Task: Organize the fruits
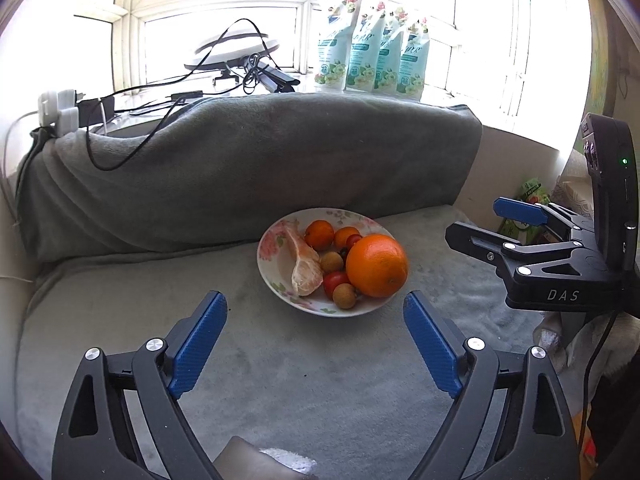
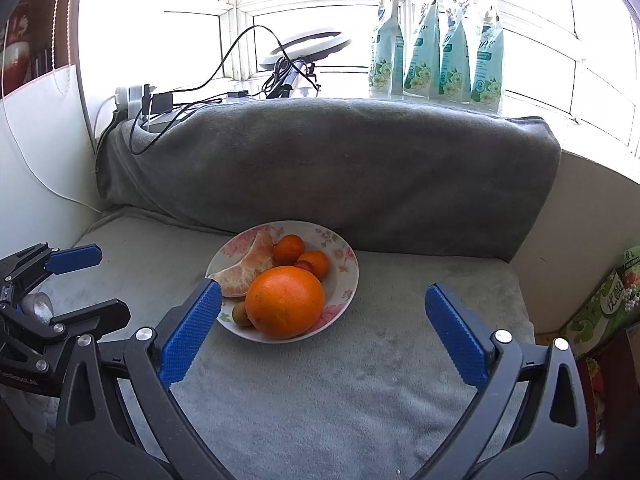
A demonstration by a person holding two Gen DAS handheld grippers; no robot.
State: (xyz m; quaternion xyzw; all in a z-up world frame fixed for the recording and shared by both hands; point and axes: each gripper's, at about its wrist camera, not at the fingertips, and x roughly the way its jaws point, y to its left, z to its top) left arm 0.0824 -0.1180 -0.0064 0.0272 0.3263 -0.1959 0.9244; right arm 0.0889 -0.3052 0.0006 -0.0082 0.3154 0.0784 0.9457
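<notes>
Both grippers [image 1: 316,320] [image 2: 322,312] gape wide, empty — best approach the orange [image 1: 377,265] squarely in the plate [image 1: 267,248].

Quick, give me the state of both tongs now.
Left tongs: open, holding nothing, short of the plate.
Right tongs: open, holding nothing, near the big orange.

You can read "DAS" on the right gripper [image 1: 500,224] body; "72" marks the pouches [image 2: 436,44]; "优酸" marks the green carton [image 2: 600,308].
</notes>
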